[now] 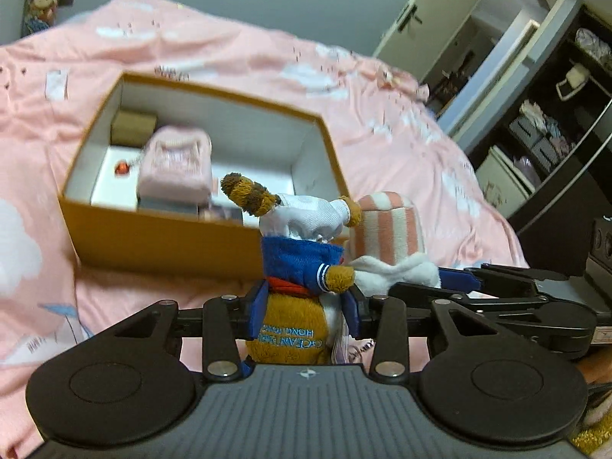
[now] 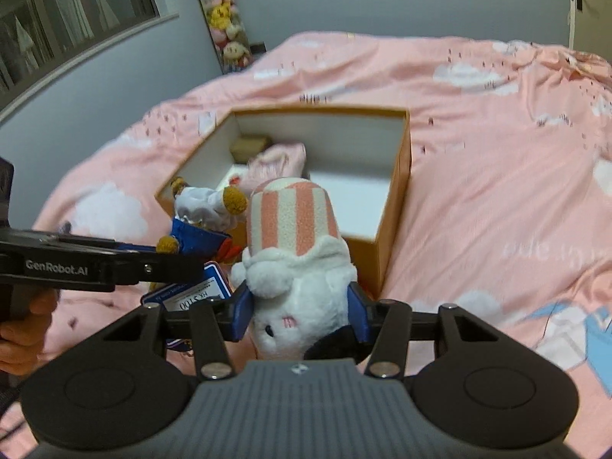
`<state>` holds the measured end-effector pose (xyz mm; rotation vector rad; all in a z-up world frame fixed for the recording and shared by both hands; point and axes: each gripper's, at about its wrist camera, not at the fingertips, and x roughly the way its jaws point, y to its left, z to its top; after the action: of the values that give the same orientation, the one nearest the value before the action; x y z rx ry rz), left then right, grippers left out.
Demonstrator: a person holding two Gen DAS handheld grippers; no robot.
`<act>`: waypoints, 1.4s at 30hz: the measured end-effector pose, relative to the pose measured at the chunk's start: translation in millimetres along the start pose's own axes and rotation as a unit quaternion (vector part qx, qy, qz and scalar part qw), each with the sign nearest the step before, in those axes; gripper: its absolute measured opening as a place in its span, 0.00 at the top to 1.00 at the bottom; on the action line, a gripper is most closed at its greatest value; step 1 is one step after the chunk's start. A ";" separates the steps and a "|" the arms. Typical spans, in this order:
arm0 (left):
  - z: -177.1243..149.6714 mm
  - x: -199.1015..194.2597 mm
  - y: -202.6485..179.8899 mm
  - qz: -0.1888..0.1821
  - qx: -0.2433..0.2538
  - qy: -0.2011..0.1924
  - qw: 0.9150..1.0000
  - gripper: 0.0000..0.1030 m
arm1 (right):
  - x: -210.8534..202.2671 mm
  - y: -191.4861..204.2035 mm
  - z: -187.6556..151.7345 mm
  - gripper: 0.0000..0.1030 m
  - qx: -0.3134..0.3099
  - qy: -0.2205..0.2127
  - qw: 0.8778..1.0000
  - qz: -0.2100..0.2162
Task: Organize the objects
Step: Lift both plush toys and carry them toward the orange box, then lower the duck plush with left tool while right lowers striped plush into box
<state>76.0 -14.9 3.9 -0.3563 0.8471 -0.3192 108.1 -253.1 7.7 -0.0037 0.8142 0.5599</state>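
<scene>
Orange box (image 1: 160, 237) sits centre frame on the bed; left tool (image 1: 304, 308) clamps the bear plush (image 1: 294, 267), right tool (image 2: 300, 315) the striped plush (image 2: 294, 229); lift both clear of the near wall before releasing

Fuzzy plush bear (image 1: 302, 267), fleecy striped plush (image 2: 294, 260), matt cardboard box (image 1: 160, 241), soft cotton bedspread (image 2: 497, 191)

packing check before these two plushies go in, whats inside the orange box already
In the orange box: a pink fuzzy pouch, a small brown box in the far corner, a red bead, flat white items. Whatever lies under the pouch is hidden.
</scene>
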 end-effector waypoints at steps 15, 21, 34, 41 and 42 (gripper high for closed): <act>67.7 22.0 5.2 0.021 0.019 -0.093 0.995 0.57 | 22.8 -16.1 74.4 0.49 0.029 -0.066 0.997 -0.003; 85.4 53.7 16.4 0.033 0.024 -0.081 0.996 0.57 | 63.3 -30.3 96.2 0.49 0.048 -0.045 0.998 -0.009; 108.6 126.5 53.6 0.048 0.018 -0.032 0.998 0.57 | 140.8 -47.9 129.4 0.49 0.050 0.038 0.997 -0.042; 118.3 150.8 61.7 0.052 0.017 -0.012 0.998 0.57 | 174.9 -51.5 139.0 0.49 0.032 0.073 0.994 -0.070; 119.6 153.5 62.1 0.054 0.017 -0.010 0.998 0.57 | 177.7 -52.5 138.8 0.49 0.032 0.077 0.994 -0.073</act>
<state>272.0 -1.2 -52.1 -0.2807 0.8365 -0.2291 326.2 -184.7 -29.2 -0.0474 0.9727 0.3979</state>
